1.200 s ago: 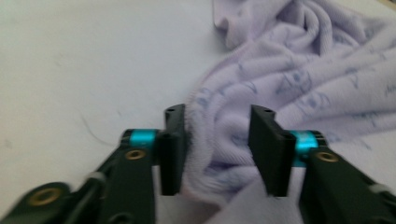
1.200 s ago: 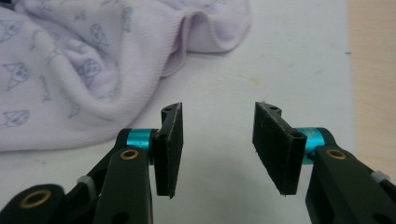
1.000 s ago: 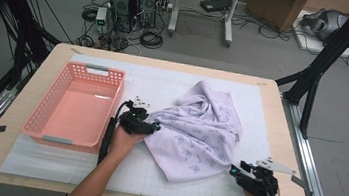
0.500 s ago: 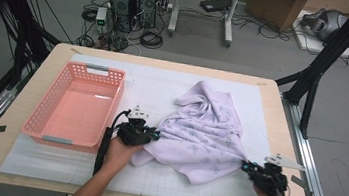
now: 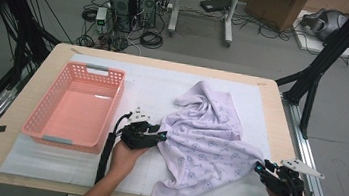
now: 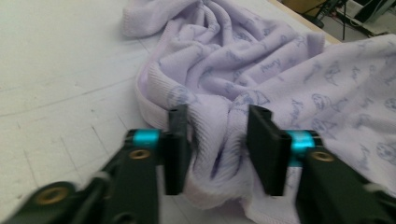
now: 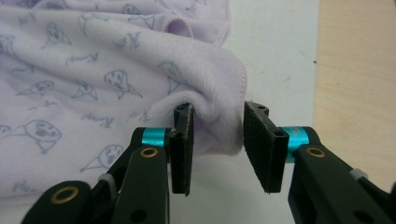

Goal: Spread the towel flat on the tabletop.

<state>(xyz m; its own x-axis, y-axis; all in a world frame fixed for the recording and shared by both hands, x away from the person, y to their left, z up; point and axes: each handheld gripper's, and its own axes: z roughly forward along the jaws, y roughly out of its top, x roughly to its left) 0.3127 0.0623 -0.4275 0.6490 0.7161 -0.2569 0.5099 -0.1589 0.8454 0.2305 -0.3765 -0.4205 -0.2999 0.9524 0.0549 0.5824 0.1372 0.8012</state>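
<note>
**Two claws at the edges of a purple towel**

A light purple towel [image 5: 206, 147] with little drawn faces lies crumpled on the white mat [image 5: 163, 89] that covers the wooden table [image 5: 18, 124]. It sits just to the right of the pink basket [image 5: 78, 106]. The towel and the basket do not touch. One end of the towel hangs over the near edge of the table.

The left gripper [image 5: 160, 137] is at the towel's left edge, on the side closest to the basket. A hand [image 5: 125, 155] holds it from below. In the left gripper view, a thick fold of the towel [image 6: 261, 79] sits between its two black jaws. The jaws have just been opening. The left jaw touches the cloth, and the right jaw looks just about at the cloth. I cannot tell if they press on the fold.

The right gripper [image 5: 260, 167] is at the towel's right corner, far from the basket and near the table's right side. In the right gripper view, the folded corner of the towel [image 7: 93, 74] bulges up between its jaws. These jaws have just been opening too. The left jaw is against the cloth. The right jaw stands a little way off it, with white mat [image 7: 275, 51] showing in the gap. So this claw is open around the corner, not squeezing it.
</note>
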